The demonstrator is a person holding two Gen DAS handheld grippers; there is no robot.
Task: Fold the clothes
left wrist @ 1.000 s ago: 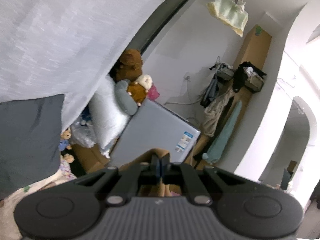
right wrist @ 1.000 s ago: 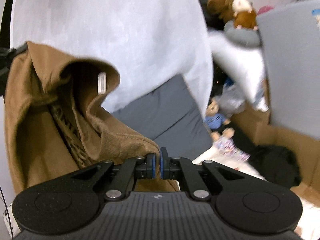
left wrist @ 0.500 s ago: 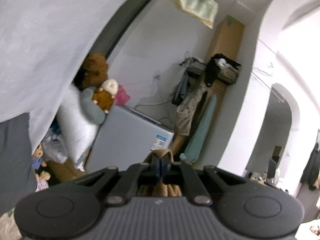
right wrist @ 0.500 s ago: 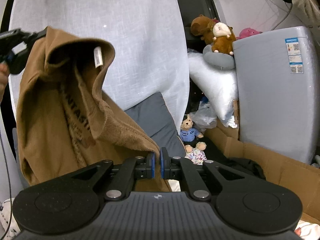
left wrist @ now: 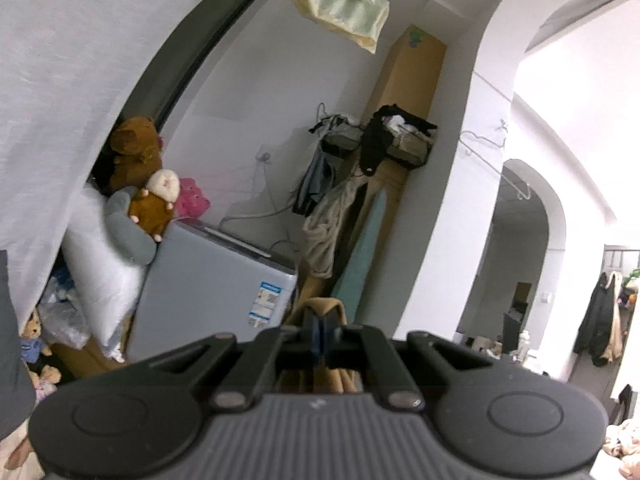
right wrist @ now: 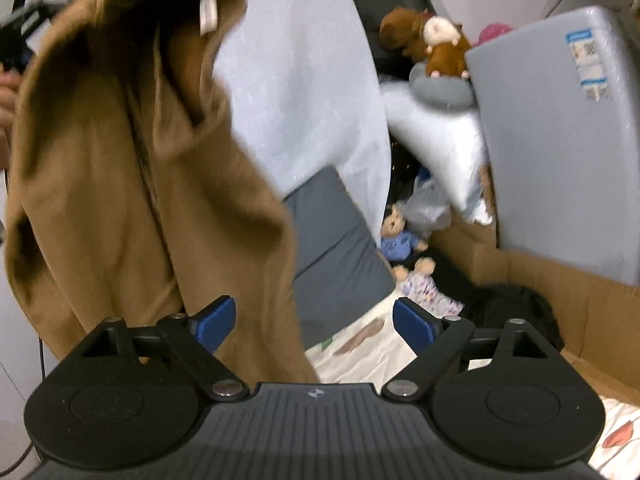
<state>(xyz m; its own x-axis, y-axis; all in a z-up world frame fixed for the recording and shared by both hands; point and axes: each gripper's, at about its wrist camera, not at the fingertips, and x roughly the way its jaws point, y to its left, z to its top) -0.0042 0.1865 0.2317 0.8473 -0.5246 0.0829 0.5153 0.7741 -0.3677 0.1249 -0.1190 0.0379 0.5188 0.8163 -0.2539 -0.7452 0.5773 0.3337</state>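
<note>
The curtain [right wrist: 304, 92] is the largest item: white, sheer, filling the background behind the garment. To its right stands a grey appliance [left wrist: 208, 292] with a label on its front, seated in a cardboard box [right wrist: 580, 300].

The hoodie [right wrist: 120, 184] is brown and hangs in the air in front of the curtain. Its hood opening faces outward at the top, with 1 white tag [right wrist: 208, 12] visible inside. Its top left corner runs to the left gripper [right wrist: 22, 30], seen small and dark at the upper left edge of the right wrist view. The lower edge of the hoodie falls just in front of the right gripper's left finger [right wrist: 214, 316], slightly blurred.

A white pillow [left wrist: 100, 276] leans against the appliance, with a grey cushion [left wrist: 128, 232] on top of it. A dark grey pad [right wrist: 336, 236] lies below the curtain hem. A patterned sheet [right wrist: 360, 348] covers the surface under the right gripper.

3 plush toys sit on the appliance and cushion: a large brown bear [left wrist: 134, 152], a smaller brown toy with a pale face [left wrist: 158, 200], and a pink toy [left wrist: 192, 200]. 1 small doll in blue [right wrist: 400, 232] lies beside the pad.

Left gripper [left wrist: 319, 334]: jaws closed tight, with a fold of the brown hoodie [left wrist: 320, 308] pinched between the pads.

Right gripper [right wrist: 314, 322]: jaws spread wide, blue pads well apart, nothing clamped.
</note>
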